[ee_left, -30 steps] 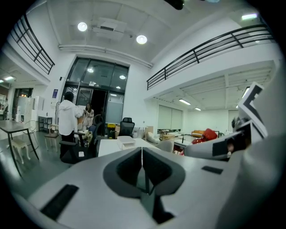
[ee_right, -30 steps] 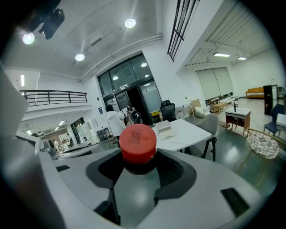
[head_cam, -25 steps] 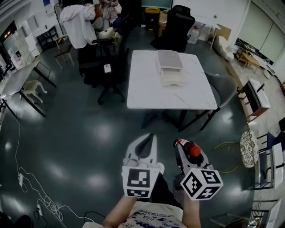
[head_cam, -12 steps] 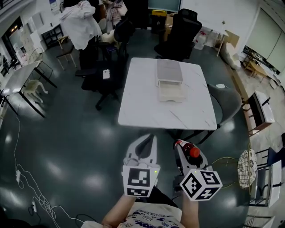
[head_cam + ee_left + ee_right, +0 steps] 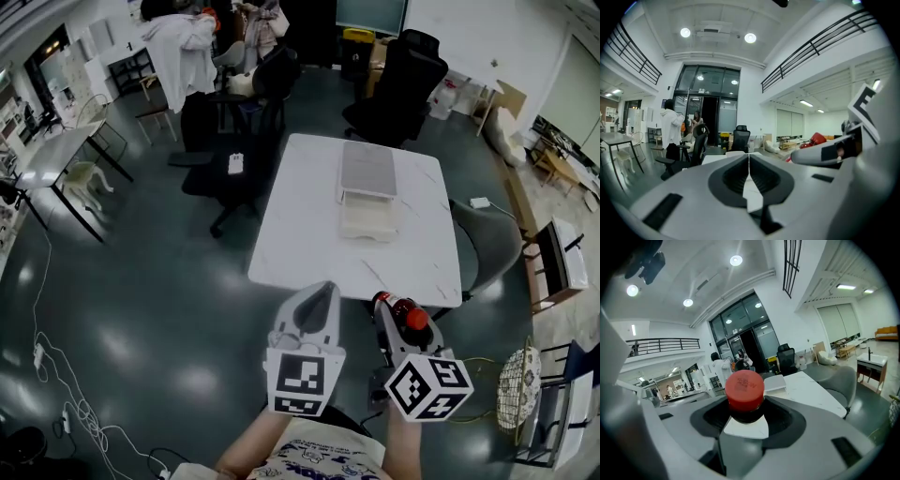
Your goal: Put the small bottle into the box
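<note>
My right gripper (image 5: pixel 394 317) is shut on a small dark bottle with a red cap (image 5: pixel 415 318); its cap (image 5: pixel 744 384) fills the middle of the right gripper view, pointing toward the camera. My left gripper (image 5: pixel 317 298) is beside it, shut with nothing between its fingers (image 5: pixel 749 161). Both hang over the floor just short of the white table's (image 5: pixel 300 244) near edge. The open pale box (image 5: pixel 367 217) sits mid-table with a grey lid (image 5: pixel 367 171) lying behind it.
A grey chair (image 5: pixel 492 246) stands at the table's right side, and black office chairs (image 5: pixel 398 80) stand behind and to its left. A person in white (image 5: pixel 183 52) stands at the far left. Cables (image 5: pixel 66 412) trail on the dark floor at left.
The table has come closer to both grippers as the view advanced. The grippers keep their hold and spacing.
</note>
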Available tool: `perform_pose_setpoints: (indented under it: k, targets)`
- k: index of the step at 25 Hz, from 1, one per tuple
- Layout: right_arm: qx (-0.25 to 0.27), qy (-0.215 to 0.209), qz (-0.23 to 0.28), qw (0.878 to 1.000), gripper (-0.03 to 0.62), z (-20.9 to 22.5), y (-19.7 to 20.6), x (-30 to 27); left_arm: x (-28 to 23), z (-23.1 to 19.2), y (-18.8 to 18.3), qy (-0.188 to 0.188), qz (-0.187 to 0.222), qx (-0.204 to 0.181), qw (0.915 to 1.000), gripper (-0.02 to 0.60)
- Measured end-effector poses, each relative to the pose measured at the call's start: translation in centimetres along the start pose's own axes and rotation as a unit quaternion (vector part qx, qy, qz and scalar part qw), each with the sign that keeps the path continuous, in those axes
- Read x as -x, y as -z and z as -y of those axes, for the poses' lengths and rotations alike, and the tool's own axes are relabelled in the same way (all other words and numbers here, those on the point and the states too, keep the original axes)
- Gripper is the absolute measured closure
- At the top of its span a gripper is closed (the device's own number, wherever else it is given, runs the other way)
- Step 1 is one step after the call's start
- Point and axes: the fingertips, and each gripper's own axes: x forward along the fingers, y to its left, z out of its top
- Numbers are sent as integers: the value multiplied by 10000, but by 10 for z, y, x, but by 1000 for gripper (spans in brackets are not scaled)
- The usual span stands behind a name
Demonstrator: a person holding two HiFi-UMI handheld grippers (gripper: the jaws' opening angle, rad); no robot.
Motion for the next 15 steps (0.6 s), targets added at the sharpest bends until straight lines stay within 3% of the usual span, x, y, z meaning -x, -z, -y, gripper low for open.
perform_pose_setpoints:
  k: [7, 15]
  targets:
    - [-6, -86, -117, 9999, 368, 6, -7, -36, -31, -19, 0, -114, -82, 51, 9999, 562]
    - [-3, -2, -133, 9999, 368, 21, -29, -88, -90, -39, -11, 67, -74, 51, 9999, 562]
